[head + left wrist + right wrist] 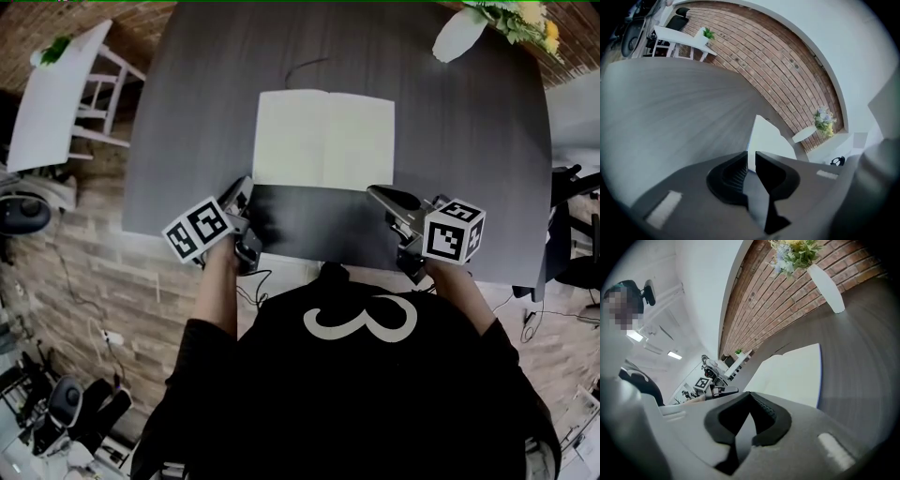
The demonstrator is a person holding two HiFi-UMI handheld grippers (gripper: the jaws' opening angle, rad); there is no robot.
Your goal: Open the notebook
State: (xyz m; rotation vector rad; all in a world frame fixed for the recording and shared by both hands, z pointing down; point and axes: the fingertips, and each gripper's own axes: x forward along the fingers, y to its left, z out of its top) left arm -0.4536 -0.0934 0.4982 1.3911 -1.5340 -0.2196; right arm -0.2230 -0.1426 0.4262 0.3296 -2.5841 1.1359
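— On the dark table (187,112), why does your notebook (323,141) lie flat mid-table, pages up?
— It's already open, I judge. So your left gripper (246,185) hovers just beside its near corner, jaws narrowly apart and empty, and your right gripper (377,192) sits closed on nothing.

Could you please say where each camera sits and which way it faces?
Head view: on the head, steeply down at the notebook; left tool, right tool, torso show.
Left gripper view: on the left tool, along its jaws toward the notebook.
Right gripper view: on the right tool, across the notebook; left tool shows.
All share the notebook.
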